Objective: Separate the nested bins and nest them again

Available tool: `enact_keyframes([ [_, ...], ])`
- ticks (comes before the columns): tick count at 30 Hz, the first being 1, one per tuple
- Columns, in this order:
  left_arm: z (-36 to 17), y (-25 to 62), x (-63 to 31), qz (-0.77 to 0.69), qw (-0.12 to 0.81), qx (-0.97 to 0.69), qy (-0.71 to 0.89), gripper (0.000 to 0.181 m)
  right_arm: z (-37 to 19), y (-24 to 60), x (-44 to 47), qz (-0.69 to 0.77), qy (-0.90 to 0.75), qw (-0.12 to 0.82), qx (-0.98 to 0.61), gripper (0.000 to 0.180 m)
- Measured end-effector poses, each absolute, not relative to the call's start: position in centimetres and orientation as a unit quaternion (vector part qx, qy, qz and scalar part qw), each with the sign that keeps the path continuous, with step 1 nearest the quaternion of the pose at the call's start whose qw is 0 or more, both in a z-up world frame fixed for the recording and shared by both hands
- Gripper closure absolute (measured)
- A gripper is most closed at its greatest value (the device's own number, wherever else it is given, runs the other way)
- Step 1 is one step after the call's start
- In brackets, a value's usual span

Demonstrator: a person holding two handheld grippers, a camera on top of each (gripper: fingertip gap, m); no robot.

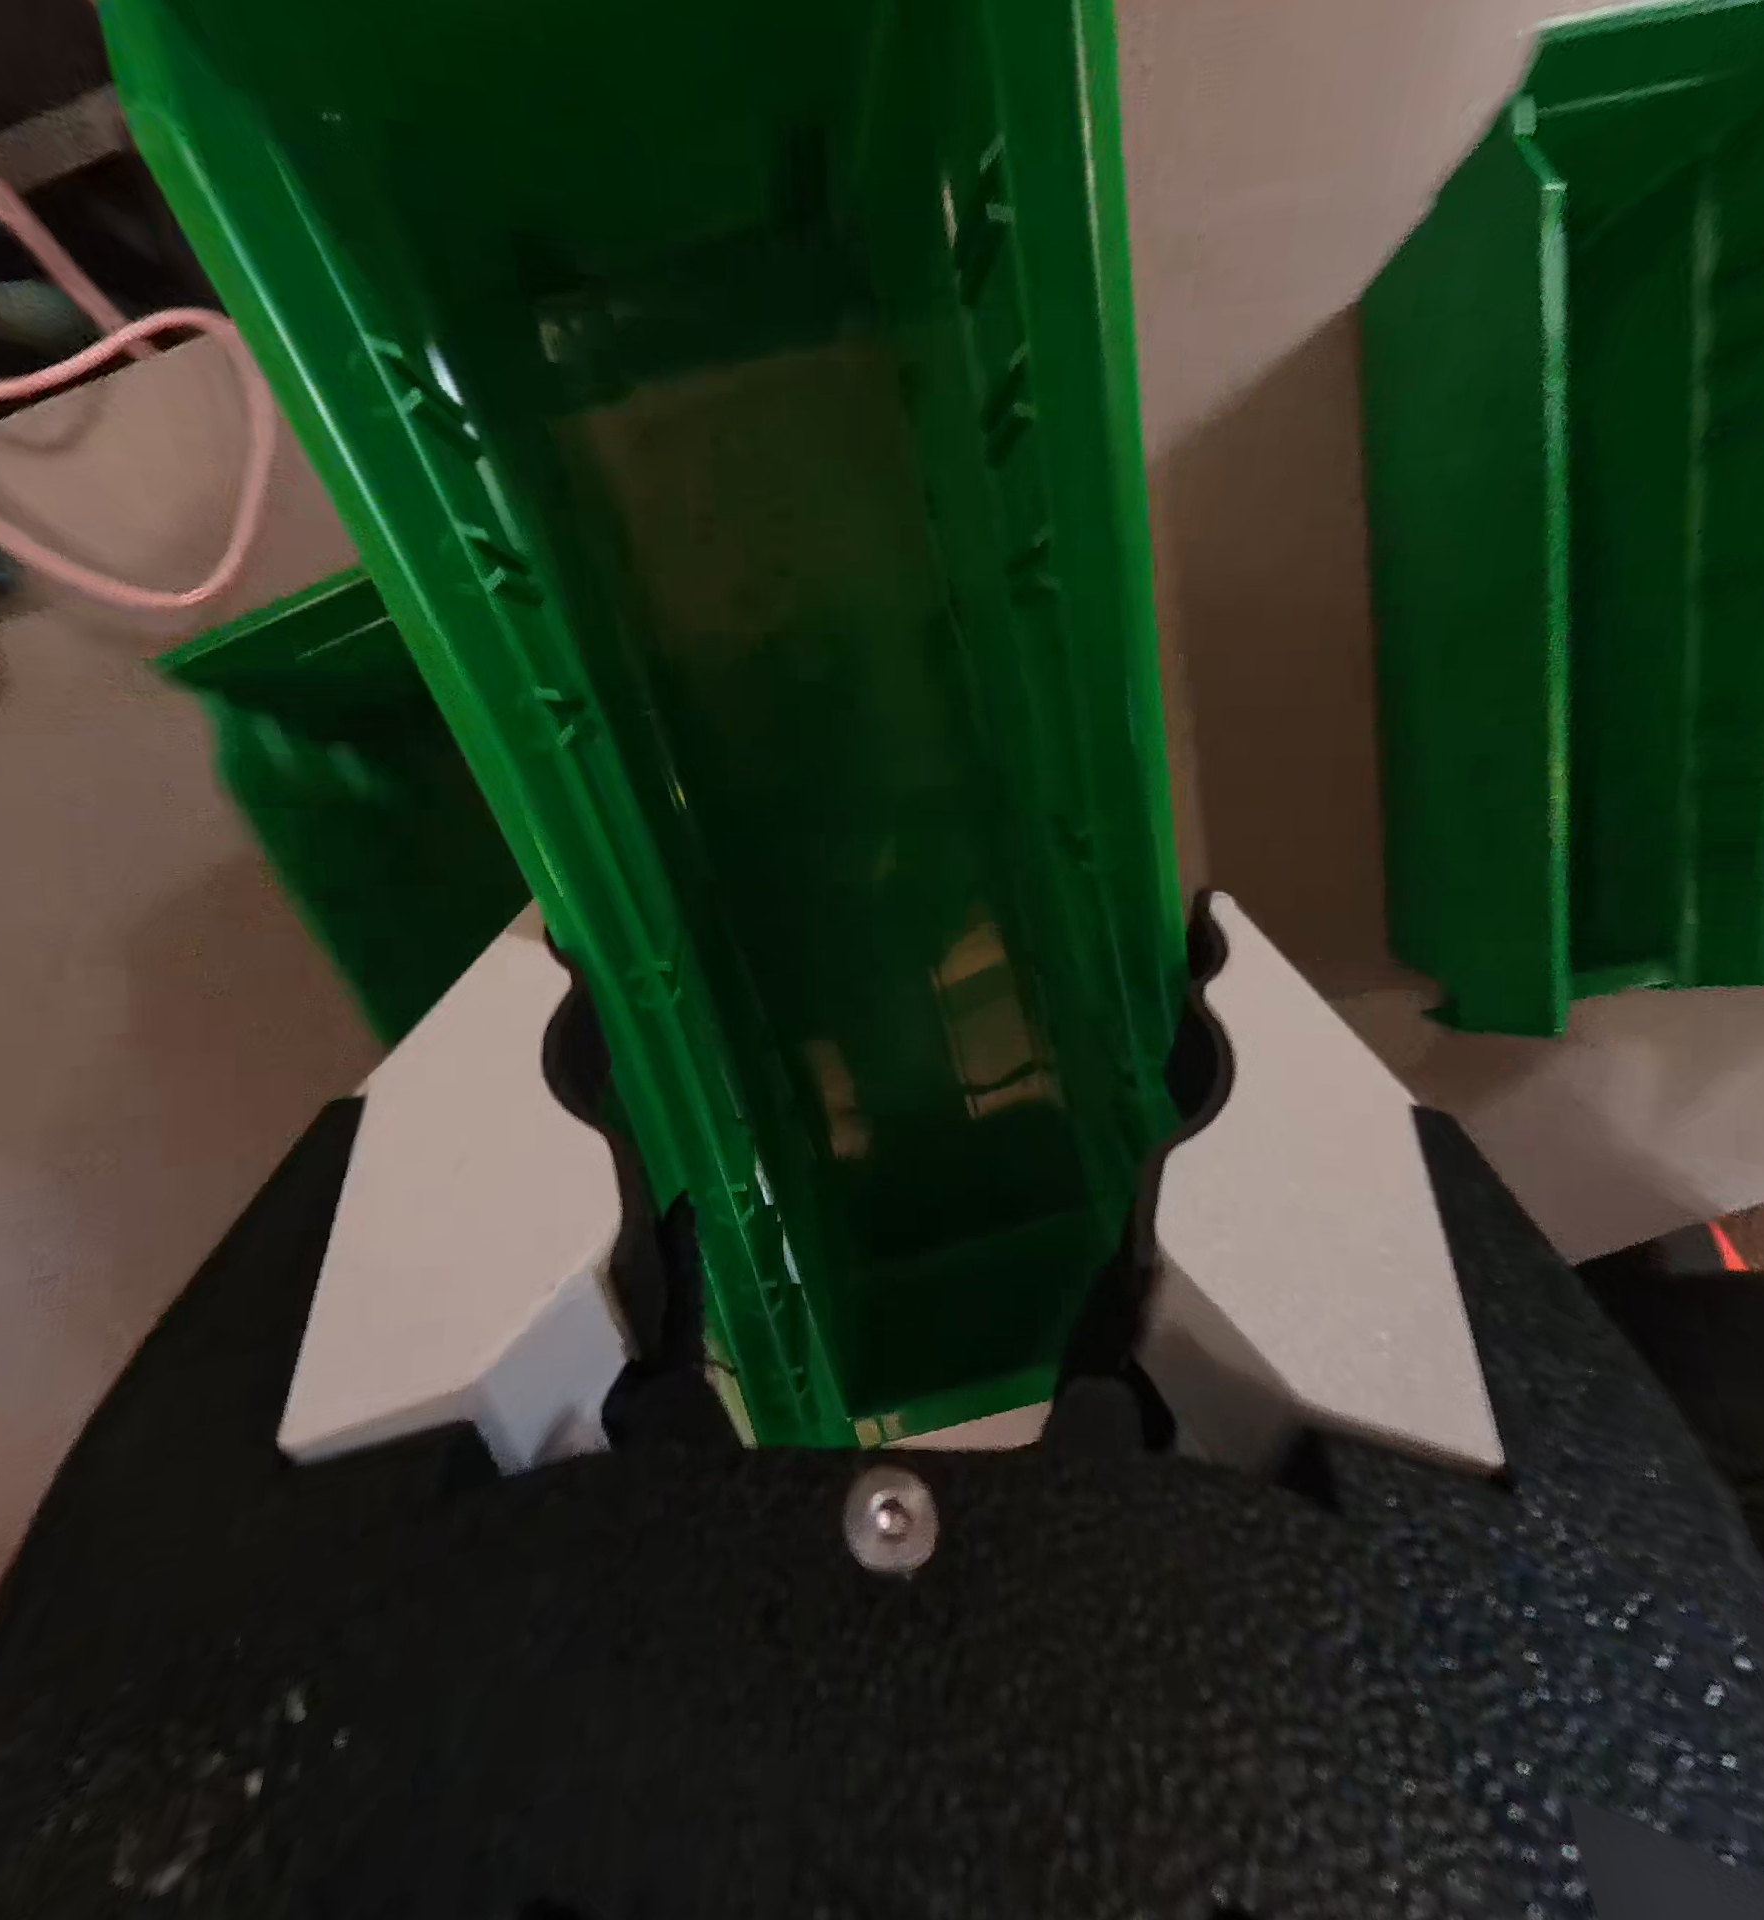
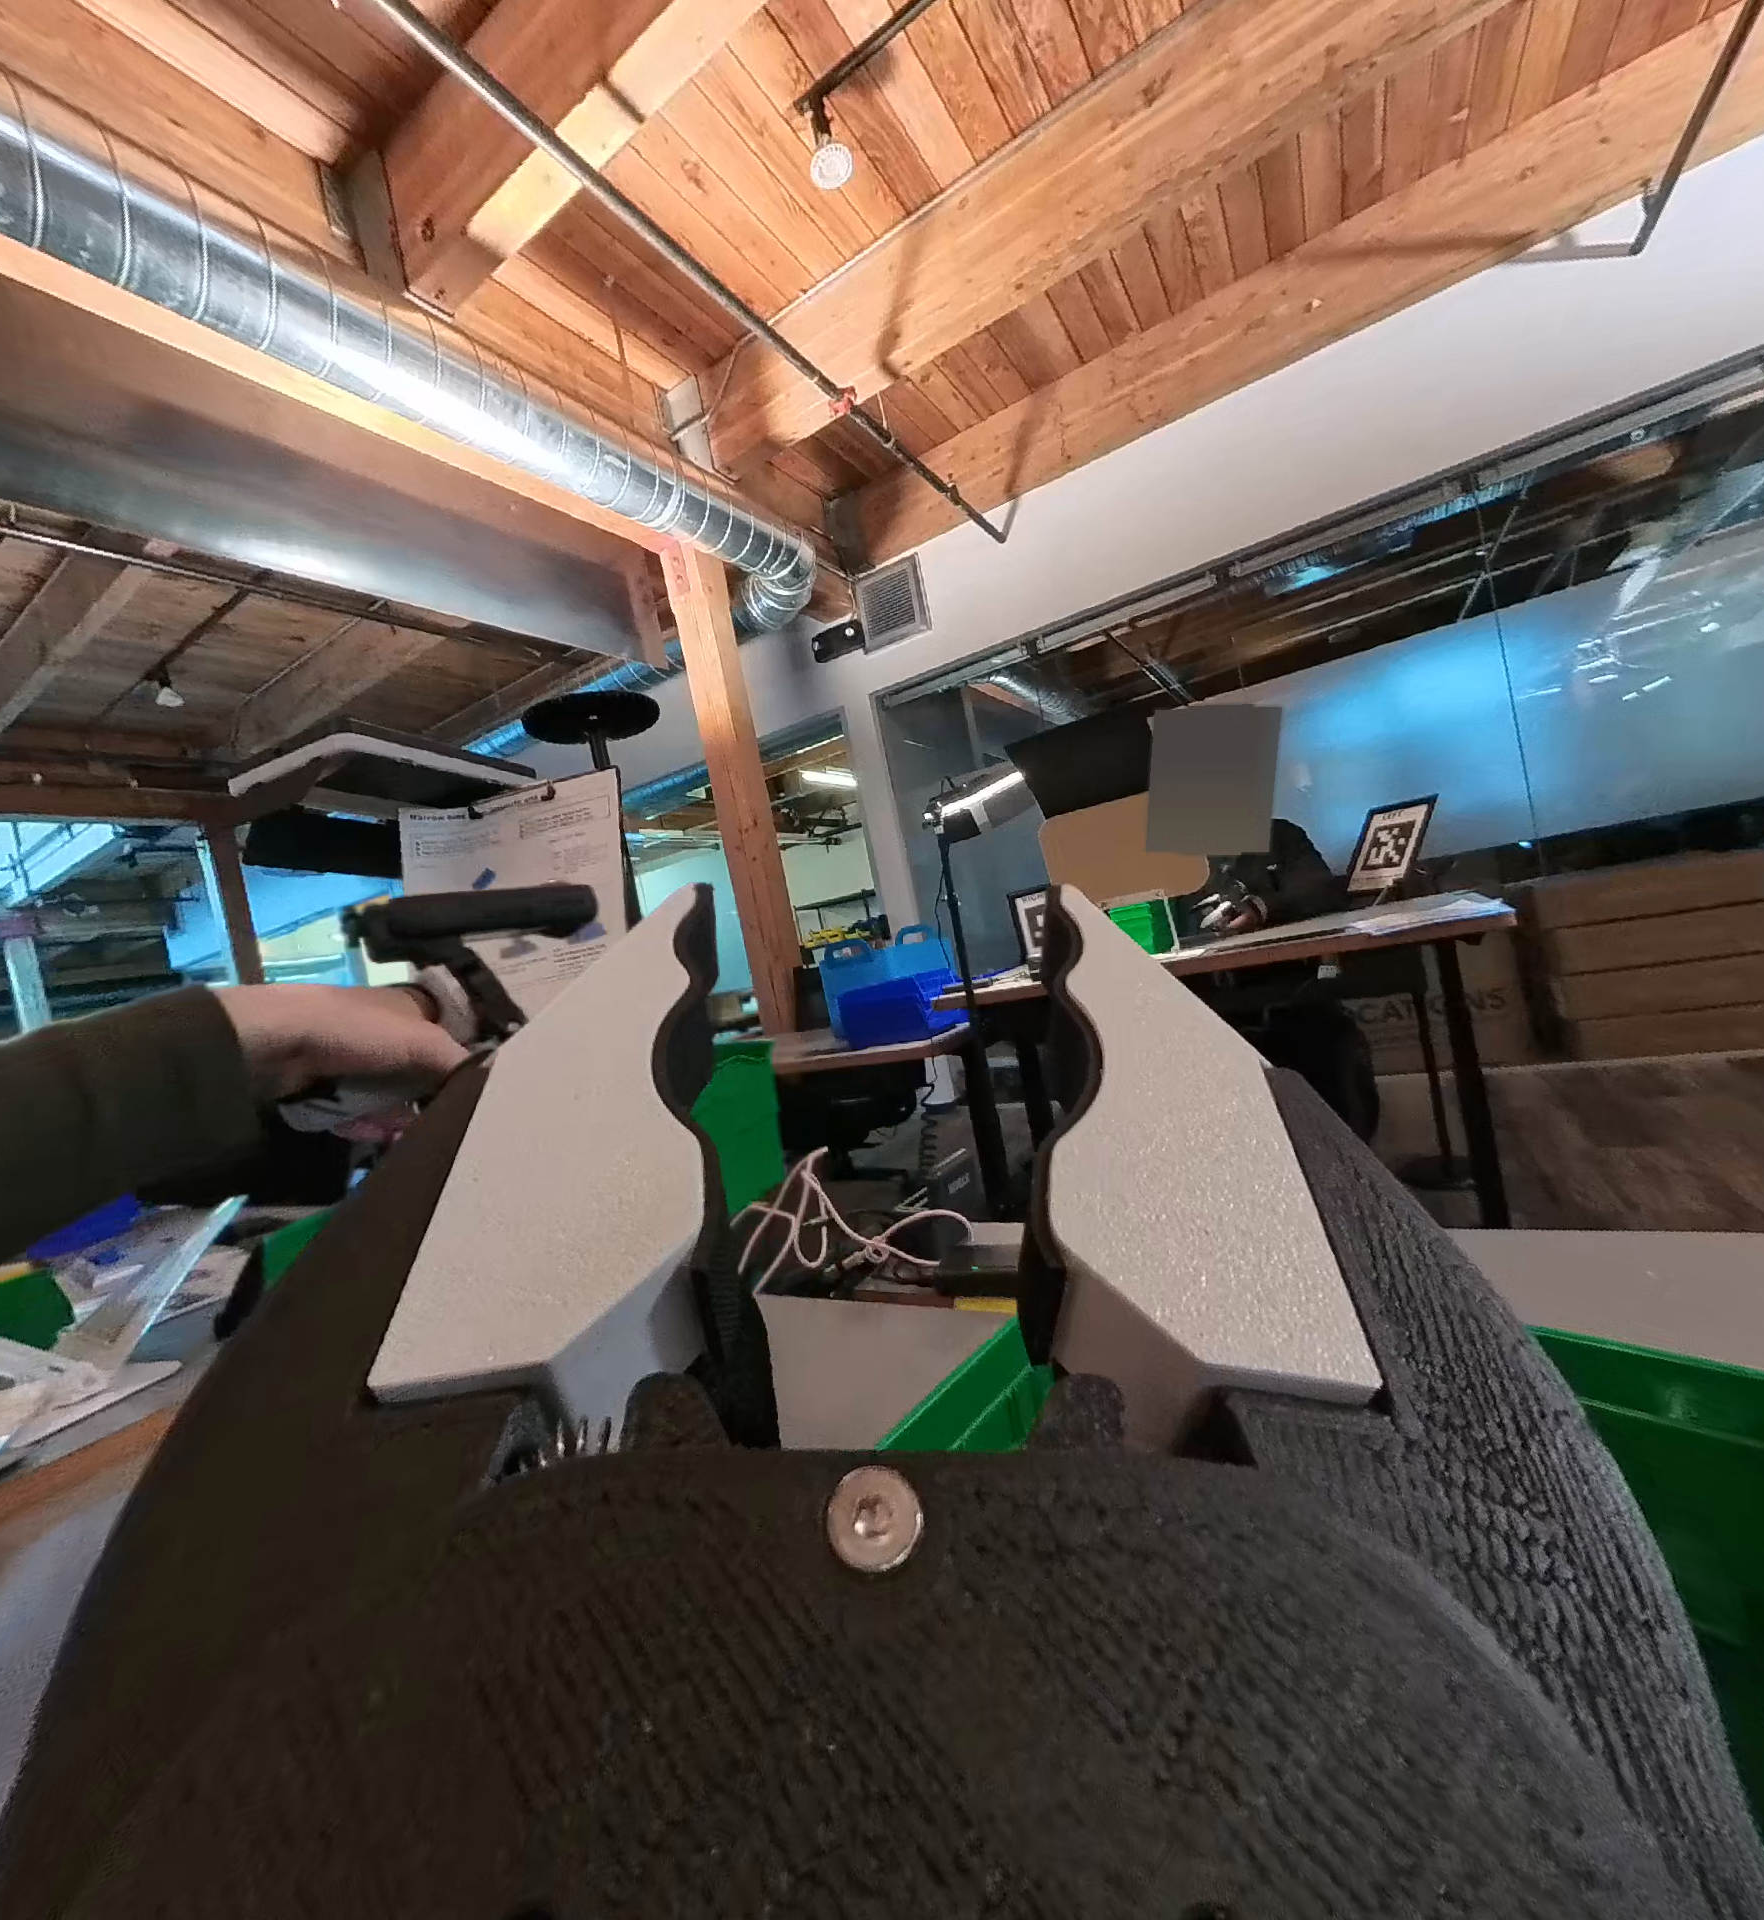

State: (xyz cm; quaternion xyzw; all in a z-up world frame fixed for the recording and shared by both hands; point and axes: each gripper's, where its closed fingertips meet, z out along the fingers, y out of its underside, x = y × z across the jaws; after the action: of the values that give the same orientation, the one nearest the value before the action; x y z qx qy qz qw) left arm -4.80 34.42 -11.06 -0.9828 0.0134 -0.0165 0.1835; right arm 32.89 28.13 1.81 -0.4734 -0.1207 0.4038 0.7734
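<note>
Two wrist cameras, one looking down, one looking up and outward.

The left wrist view faces down along its fingers, very near a green bin [image 1: 753, 665] over the beige table [image 1: 1273, 520]. The right wrist view faces level and upward across the room to the wooden ceiling [image 2: 961, 208]. Both views show green bins on this table.

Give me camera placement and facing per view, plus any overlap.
Left wrist view: on the left gripper, looking down along its fingers at the held green bin above the table; only its own fingers show.
Right wrist view: on the right gripper, tilted up across the room toward the ceiling; the person's hand shows.
Shared: green bins only.
</note>
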Motion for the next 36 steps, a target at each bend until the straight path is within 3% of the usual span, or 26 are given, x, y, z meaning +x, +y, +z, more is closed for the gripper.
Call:
enact_keyframes([
  [11, -12.5, 28.8, -13.9, -0.001, 0.152, -0.986, -0.065, 0.067, -0.3, 29.6, 31.4, 0.418, -0.148, 0.722, -0.53, 0.118],
  [36, -19.2, 29.3, -14.8, -0.029, 0.152, -0.986, -0.059, 0.065, -1.4, 30.7, 30.8, 0.422, -0.15, 0.704, -0.551, 0.118],
])
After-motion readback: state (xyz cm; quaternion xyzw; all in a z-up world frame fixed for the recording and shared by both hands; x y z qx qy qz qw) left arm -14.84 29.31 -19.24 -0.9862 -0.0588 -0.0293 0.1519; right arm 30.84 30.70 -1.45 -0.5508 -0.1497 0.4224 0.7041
